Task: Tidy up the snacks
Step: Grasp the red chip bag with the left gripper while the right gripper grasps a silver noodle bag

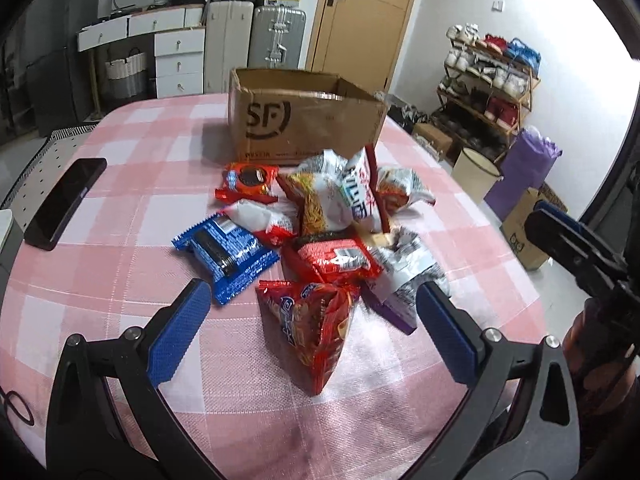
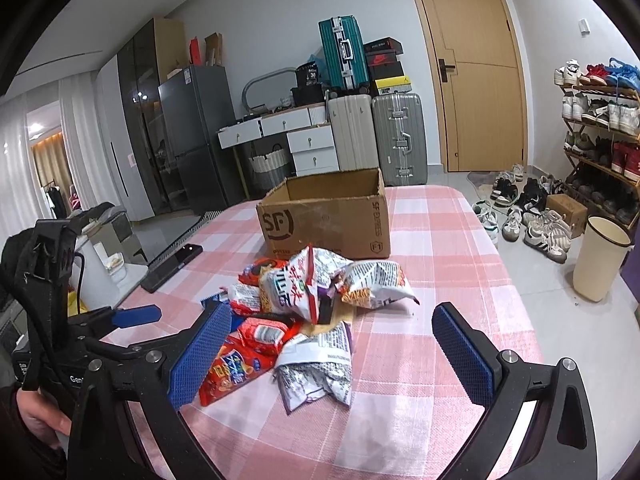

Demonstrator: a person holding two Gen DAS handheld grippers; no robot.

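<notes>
Left tool (image 1: 312, 316) spread wide, empty, right tool (image 2: 332, 332) likewise, heap of crinkled foil snack packets (image 1: 332, 232) just ahead between both, open brown cardboard box (image 2: 324, 216) beyond, bare pink checked desk (image 2: 460, 280) rightward, black phone (image 1: 64, 202) far left

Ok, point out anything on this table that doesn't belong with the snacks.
A black smartphone lies flat near the edge of the pink checked tablecloth, apart from the snack pile. It is not a snack.
</notes>
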